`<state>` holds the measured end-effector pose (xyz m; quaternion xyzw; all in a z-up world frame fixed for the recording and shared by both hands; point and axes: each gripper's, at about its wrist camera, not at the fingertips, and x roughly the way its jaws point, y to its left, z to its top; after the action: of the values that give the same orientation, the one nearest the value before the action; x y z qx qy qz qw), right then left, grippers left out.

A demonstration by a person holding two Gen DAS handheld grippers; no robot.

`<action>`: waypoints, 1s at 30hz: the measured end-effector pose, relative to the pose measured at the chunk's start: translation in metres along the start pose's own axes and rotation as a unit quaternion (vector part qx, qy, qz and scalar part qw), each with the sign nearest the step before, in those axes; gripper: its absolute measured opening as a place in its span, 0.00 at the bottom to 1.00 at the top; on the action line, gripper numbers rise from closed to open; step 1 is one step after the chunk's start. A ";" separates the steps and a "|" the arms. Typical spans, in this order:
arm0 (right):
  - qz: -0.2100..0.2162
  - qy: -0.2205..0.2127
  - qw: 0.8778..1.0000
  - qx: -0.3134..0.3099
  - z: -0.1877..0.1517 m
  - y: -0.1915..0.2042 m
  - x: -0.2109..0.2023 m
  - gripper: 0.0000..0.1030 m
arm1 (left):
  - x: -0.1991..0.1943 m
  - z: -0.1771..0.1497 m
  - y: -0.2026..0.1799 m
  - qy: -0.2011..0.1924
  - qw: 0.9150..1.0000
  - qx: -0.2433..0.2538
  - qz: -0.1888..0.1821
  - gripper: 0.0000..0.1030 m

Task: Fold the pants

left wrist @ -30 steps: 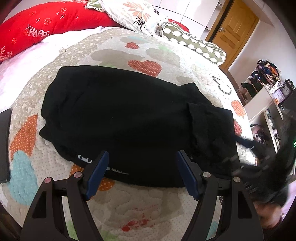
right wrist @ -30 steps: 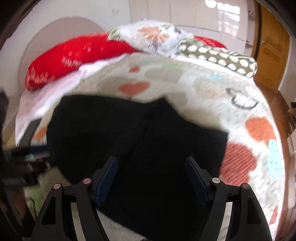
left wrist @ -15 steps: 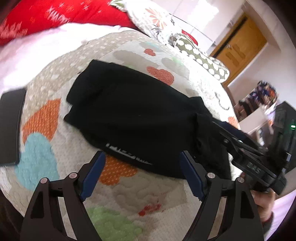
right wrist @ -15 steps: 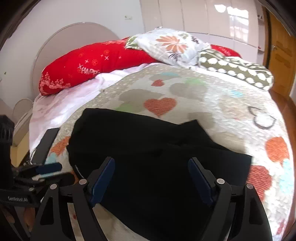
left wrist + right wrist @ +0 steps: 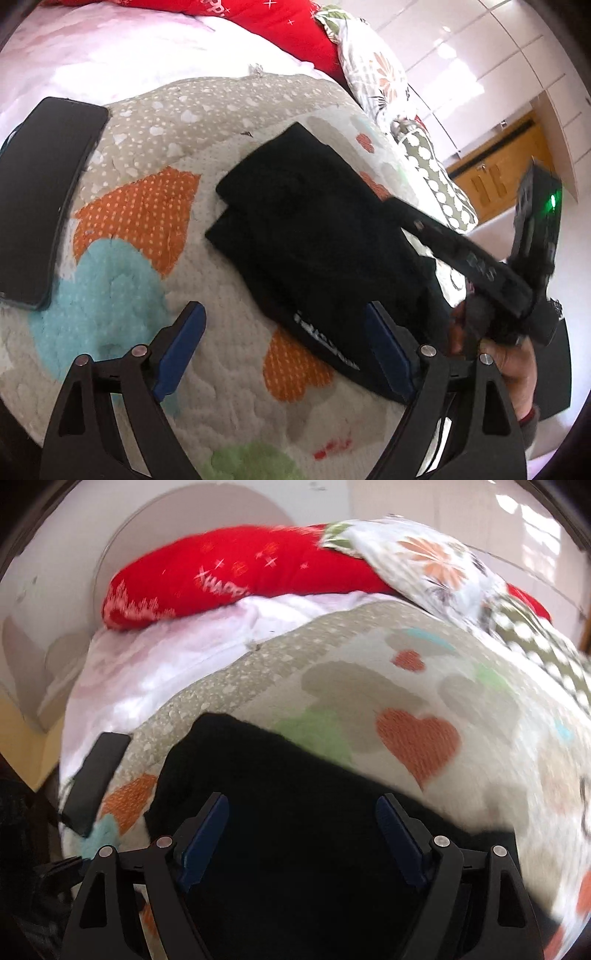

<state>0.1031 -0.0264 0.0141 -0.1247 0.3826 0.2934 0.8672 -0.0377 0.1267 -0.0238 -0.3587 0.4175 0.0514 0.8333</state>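
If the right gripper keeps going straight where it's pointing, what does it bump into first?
Most likely the black pants. The right gripper is open, and the dark cloth fills the gap between its fingers. The heart-patterned quilt lies beyond. Depth is hard to judge here.

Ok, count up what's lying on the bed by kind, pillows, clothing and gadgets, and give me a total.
Pillows: 3 (long red pillow, white floral pillow, olive polka-dot pillow)
Clothing: 1 (folded black pants)
Gadgets: 1 (flat black phone)
Total: 5
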 end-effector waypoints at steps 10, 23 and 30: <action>0.027 0.053 0.996 -0.071 0.044 0.033 0.077 0.81 | 0.022 0.015 0.006 -0.001 1.000 -0.021 -0.015 1.00; 0.114 -0.013 0.993 0.026 0.045 0.003 0.027 0.32 | -0.002 0.015 -0.023 -0.053 0.998 0.039 -0.024 0.32; 0.115 -0.122 0.982 0.082 0.016 -0.070 -0.094 0.31 | -0.037 -0.019 -0.120 -0.085 0.975 0.186 -0.090 0.30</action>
<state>0.1044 -0.1145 0.0935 0.0284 0.3082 0.3719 0.8752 -0.0280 0.0336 0.0628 -0.2276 0.3136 -0.0718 0.9191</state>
